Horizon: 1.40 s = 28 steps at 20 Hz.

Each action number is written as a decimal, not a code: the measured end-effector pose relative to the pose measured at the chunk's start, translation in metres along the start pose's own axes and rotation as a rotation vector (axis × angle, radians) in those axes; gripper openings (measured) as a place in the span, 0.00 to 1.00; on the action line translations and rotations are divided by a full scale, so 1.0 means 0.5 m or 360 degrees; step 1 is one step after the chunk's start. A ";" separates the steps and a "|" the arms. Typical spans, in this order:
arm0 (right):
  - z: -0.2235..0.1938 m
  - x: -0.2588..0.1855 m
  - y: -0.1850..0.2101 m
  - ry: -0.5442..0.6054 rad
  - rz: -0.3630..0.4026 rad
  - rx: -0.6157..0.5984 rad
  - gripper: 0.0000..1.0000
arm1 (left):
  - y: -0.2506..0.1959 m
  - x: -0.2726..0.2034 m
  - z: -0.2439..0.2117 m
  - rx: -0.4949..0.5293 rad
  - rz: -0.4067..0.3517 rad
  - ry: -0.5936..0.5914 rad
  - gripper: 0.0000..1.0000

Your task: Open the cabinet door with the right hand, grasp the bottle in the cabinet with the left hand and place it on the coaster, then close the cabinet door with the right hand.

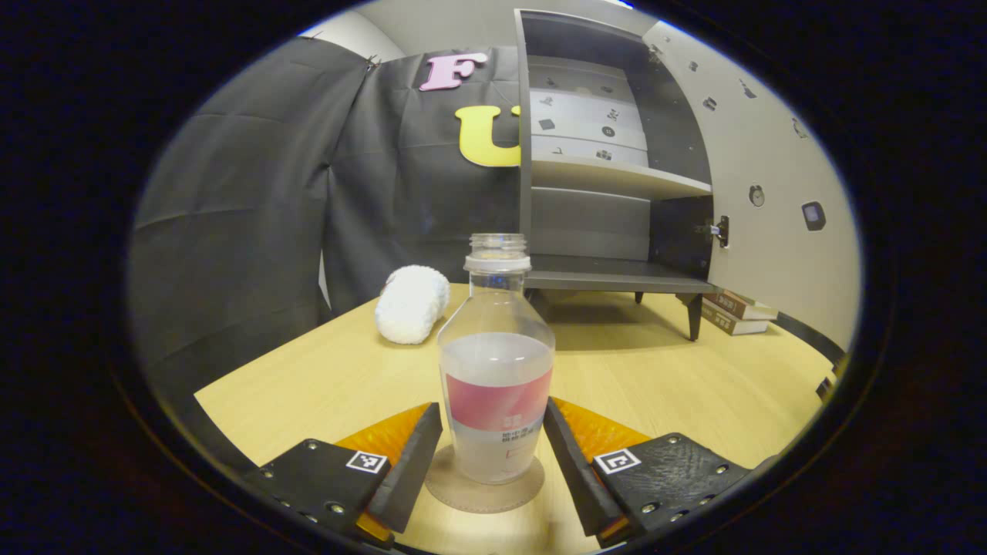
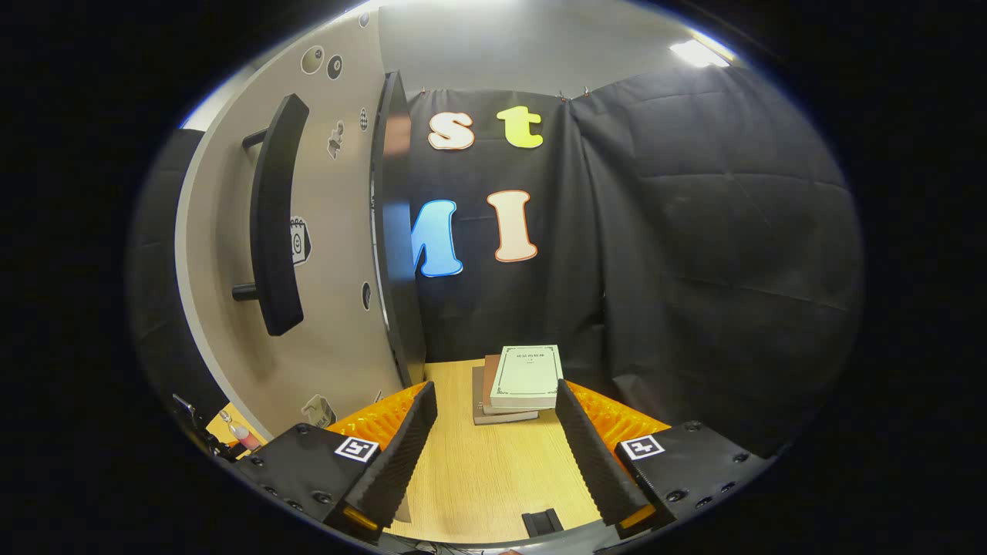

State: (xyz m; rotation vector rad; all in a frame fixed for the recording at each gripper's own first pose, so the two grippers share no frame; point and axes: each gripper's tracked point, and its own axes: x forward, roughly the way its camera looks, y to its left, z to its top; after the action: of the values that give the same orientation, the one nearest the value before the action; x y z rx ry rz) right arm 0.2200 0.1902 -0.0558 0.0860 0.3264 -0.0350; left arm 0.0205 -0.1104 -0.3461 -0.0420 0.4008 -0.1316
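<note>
Bottle upright on coaster, between my left gripper fingers, spread, not pressing. Door ajar, handle up-left of my right gripper, spread, empty; right nearer door.

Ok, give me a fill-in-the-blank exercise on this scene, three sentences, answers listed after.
1. The bottle stands upright on the round ____ on the table, between the fingers of the left gripper.
2. The cabinet door is ____, so the shelves show.
3. Ahead of the right gripper, a stack of ____ lies on the table.

Missing words: coaster; open; books
</note>
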 end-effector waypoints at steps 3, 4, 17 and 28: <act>0.001 0.000 -0.009 -0.0003 -0.0004 0.0020 0.98 | -0.002 -0.001 0.006 -0.0033 0.0017 0.0004 0.80; 0.000 -0.002 -0.010 -0.0003 -0.0002 0.0030 0.98 | -0.001 -0.003 0.013 -0.0045 0.0019 -0.0007 0.80; 0.094 -0.015 -0.013 -0.0156 0.0128 0.0188 0.98 | -0.011 -0.124 0.272 -0.0019 0.0049 -0.0218 0.82; 0.200 -0.027 0.081 -0.0301 0.0369 0.0050 0.98 | 0.053 -0.218 0.525 -0.0028 0.0107 -0.0435 0.80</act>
State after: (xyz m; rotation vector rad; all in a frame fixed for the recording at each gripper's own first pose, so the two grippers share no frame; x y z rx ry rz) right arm 0.2411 0.2217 0.0460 0.1501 0.1252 0.1807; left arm 0.0270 -0.0655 -0.0641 -0.0626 0.1303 -0.0547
